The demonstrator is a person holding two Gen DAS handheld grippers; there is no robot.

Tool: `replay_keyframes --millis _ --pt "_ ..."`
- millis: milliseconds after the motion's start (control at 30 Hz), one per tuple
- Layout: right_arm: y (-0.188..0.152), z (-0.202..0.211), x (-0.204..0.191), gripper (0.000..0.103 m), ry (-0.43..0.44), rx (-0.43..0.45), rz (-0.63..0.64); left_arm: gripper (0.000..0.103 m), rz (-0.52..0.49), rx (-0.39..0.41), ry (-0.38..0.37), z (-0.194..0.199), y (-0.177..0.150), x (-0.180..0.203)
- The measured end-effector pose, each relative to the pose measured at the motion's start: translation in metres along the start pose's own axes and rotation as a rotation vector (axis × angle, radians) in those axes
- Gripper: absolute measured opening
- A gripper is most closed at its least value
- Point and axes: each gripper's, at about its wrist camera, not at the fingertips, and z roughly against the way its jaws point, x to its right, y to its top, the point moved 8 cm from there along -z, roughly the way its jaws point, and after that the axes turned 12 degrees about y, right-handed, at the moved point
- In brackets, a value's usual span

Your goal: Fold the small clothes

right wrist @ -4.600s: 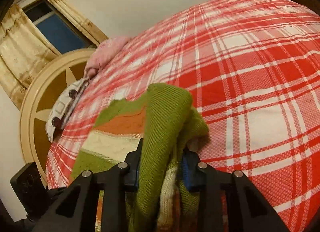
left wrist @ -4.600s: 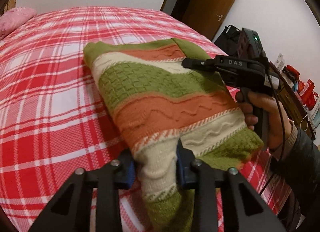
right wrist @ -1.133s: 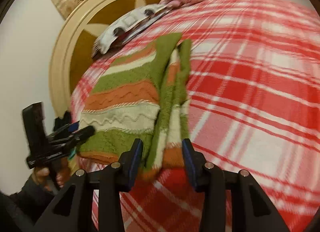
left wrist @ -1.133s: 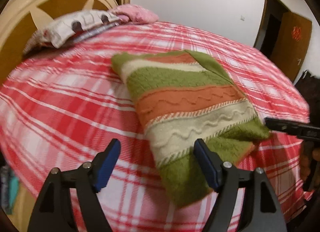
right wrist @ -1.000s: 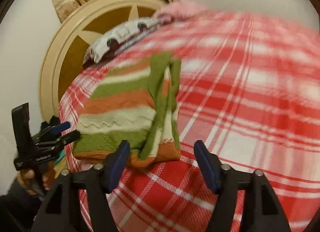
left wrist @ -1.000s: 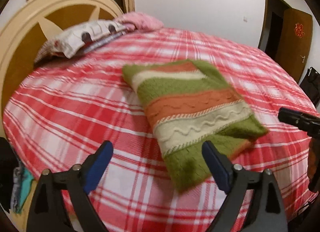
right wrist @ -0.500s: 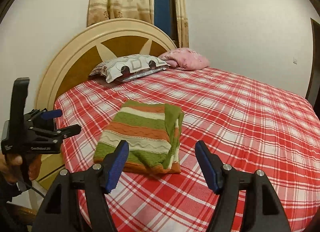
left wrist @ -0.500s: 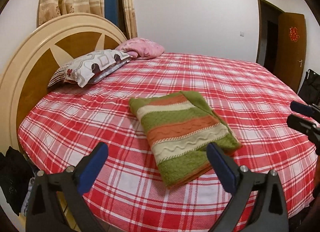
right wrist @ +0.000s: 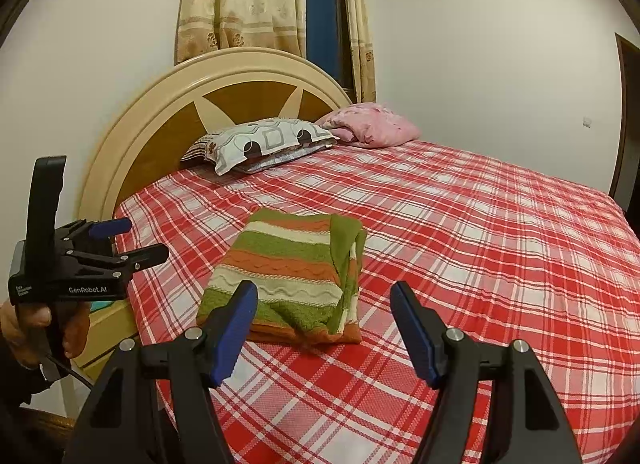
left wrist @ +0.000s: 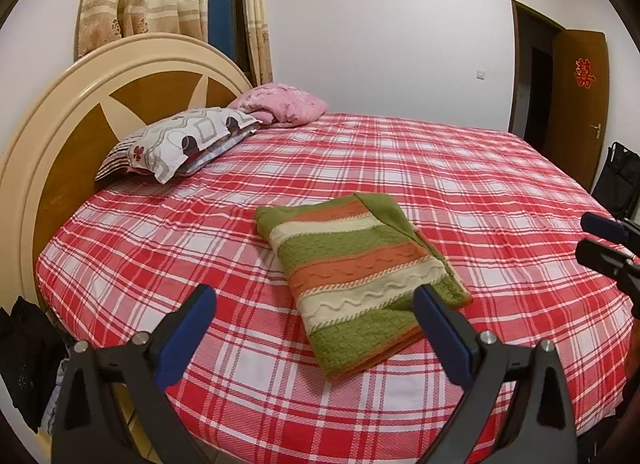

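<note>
The folded knitted sweater with green, orange and cream stripes [left wrist: 360, 276] lies flat on the bed with the red and white plaid sheet [left wrist: 480, 192], near its foot edge. In the left wrist view it sits at about one o'clock from the left hand-held gripper [left wrist: 316, 328], whose blue-padded fingers [left wrist: 188, 328] are spread wide, holding nothing and clear of the cloth. In the right wrist view the sweater [right wrist: 288, 276] lies at about eleven o'clock from the right hand-held gripper [right wrist: 324, 328], likewise spread wide and empty; its left fingertip seems to overlap the sweater's near corner, though contact is hard to judge. At the headboard rest a grey patterned pillow [left wrist: 180, 144] and a pink pillow [left wrist: 284, 104].
</note>
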Motion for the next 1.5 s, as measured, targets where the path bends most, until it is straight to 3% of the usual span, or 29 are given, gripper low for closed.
replay_keyframes --millis 1500 --pt "-0.0034 -0.0037 -0.0064 0.07 0.026 0.004 -0.013 0.103 -0.008 -0.001 -0.002 0.0005 0.0038 -0.0003"
